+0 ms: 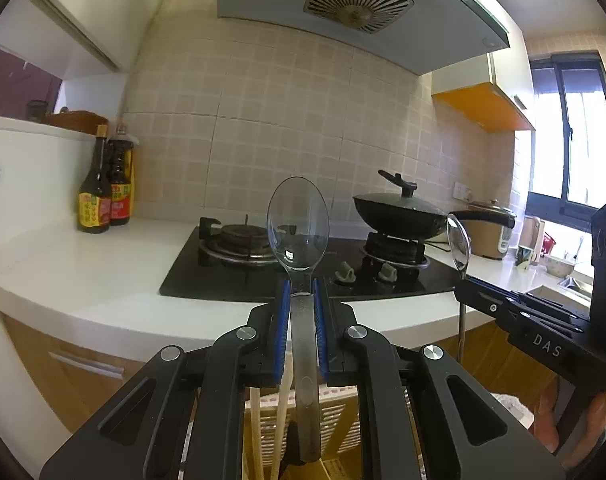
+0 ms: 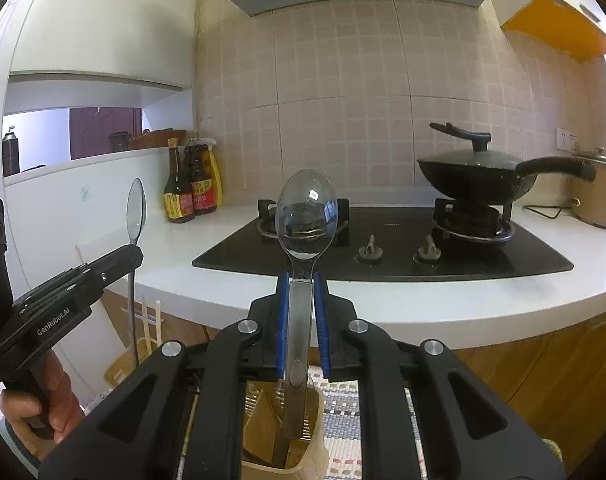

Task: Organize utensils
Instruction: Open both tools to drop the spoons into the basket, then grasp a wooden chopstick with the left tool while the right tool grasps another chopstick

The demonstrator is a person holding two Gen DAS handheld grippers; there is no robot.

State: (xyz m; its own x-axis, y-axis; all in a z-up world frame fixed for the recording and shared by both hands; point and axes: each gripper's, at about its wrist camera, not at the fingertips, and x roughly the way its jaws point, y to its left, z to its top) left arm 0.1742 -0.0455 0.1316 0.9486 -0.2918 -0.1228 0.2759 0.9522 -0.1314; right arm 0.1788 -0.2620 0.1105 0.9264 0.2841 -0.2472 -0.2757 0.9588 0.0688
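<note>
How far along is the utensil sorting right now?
Midway, it seems. Done: chopsticks already stand in the slatted holder below. In hand: the left gripper and right gripper each clamp a clear spoon, bowl up, above the containers. Left: lowering both spoons, the right one over the beige cup.

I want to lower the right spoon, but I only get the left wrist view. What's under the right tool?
Observer: A beige utensil holder sits directly below the right tool. The end of the spoon handle appears to reach into its opening.
Operator: Is the spoon gripped squarely?
Observer: Yes, the handle runs upright between the blue pads, bowl up.
Operator: Anything in that holder?
Observer: A dark handle leans inside; I cannot tell what kind.
</note>
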